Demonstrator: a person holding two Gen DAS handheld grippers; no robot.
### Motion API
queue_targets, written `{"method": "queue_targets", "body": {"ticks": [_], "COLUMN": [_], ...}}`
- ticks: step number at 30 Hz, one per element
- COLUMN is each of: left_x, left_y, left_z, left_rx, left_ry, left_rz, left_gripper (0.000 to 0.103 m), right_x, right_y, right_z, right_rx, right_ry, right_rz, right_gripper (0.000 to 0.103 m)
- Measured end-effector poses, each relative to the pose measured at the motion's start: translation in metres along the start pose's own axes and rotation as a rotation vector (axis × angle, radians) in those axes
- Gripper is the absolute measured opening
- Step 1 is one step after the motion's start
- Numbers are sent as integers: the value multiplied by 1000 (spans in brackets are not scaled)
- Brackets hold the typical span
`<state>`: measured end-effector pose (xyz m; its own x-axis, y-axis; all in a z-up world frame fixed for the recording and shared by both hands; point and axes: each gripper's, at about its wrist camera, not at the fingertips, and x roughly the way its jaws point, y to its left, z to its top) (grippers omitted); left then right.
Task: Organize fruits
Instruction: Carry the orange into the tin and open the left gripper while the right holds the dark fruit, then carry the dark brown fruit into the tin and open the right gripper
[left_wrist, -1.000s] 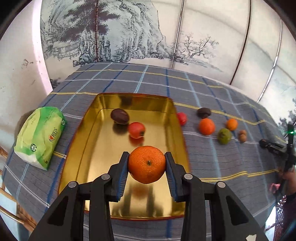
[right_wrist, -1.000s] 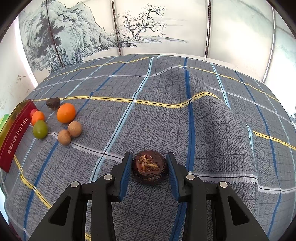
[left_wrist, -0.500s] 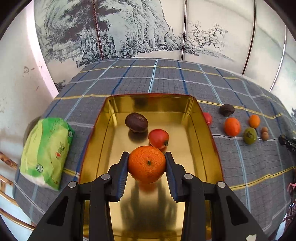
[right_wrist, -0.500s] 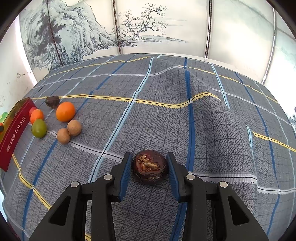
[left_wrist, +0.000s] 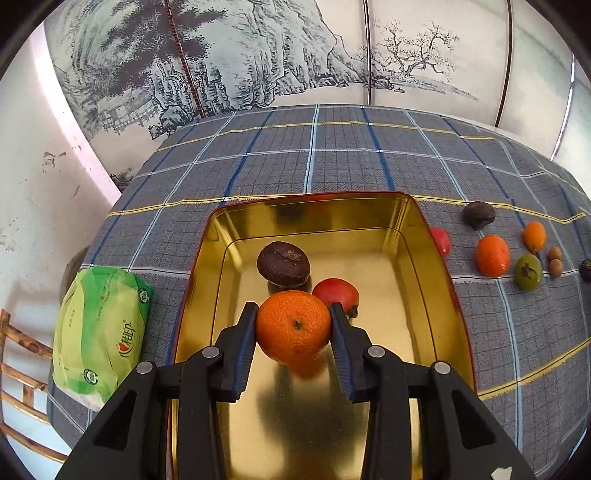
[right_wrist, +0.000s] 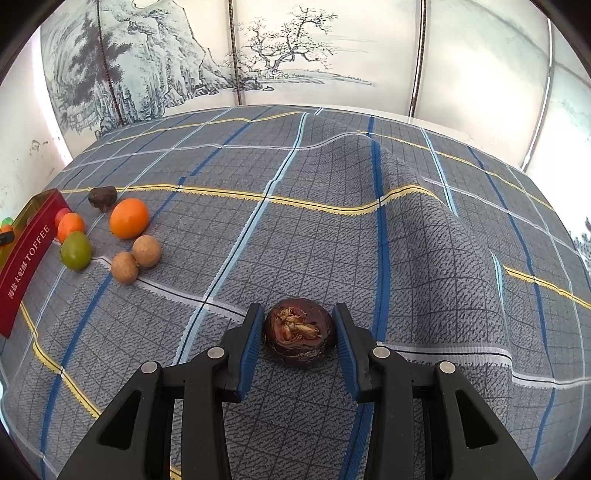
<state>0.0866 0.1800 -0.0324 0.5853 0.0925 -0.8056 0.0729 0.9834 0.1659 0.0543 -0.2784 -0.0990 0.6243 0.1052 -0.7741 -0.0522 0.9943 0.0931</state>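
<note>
- The left gripper (left_wrist: 293, 330) is clenched on a mandarin (left_wrist: 293, 326), both blue pads pressed to its sides, stem end facing the camera.
- The mandarin hangs over the gold tin (left_wrist: 436, 258), above the near half of its floor, its reflection showing just beneath it.
- Beyond the mandarin inside the tin lie a dark brown fruit (left_wrist: 283, 264) and a red fruit (left_wrist: 338, 295); the red one sits just behind the gripper's right pad.
- The likely move is a release downward; the tin floor nearer than the mandarin and toward the left wall is bare, so there is room to set it down clear of the red fruit.
- The right gripper (right_wrist: 298, 334) brackets a dark round fruit (right_wrist: 298, 332) resting on the plaid cloth (right_wrist: 369, 240), well to the right of the tin; the pads look to be against its sides, gripping it.
- Loose fruits lie on the cloth between that fruit and the tin: a large orange one (right_wrist: 129, 218), a green one (right_wrist: 75, 250), two tan ones (right_wrist: 146, 251).
</note>
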Motion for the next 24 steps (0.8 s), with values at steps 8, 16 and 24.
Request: {"method": "queue_targets", "body": {"ticks": [8,16,24], "left_x": [8,5,-16], "left_y": [1,0,1], "left_z": [1,-2,-16], "left_rx": [-5,2,-72], "left_ry": [16,-8,-74], "left_rz": [15,61,68], "left_gripper": [35,37,48], "right_x": [0,0,0], "right_y": [1,1,2], "right_z": [0,0,0], "right_rx": [-3,-5,-1], "right_ry": [0,0,-1], "right_rz": [-3,-5,-1], "right_gripper": [40,40,40]}}
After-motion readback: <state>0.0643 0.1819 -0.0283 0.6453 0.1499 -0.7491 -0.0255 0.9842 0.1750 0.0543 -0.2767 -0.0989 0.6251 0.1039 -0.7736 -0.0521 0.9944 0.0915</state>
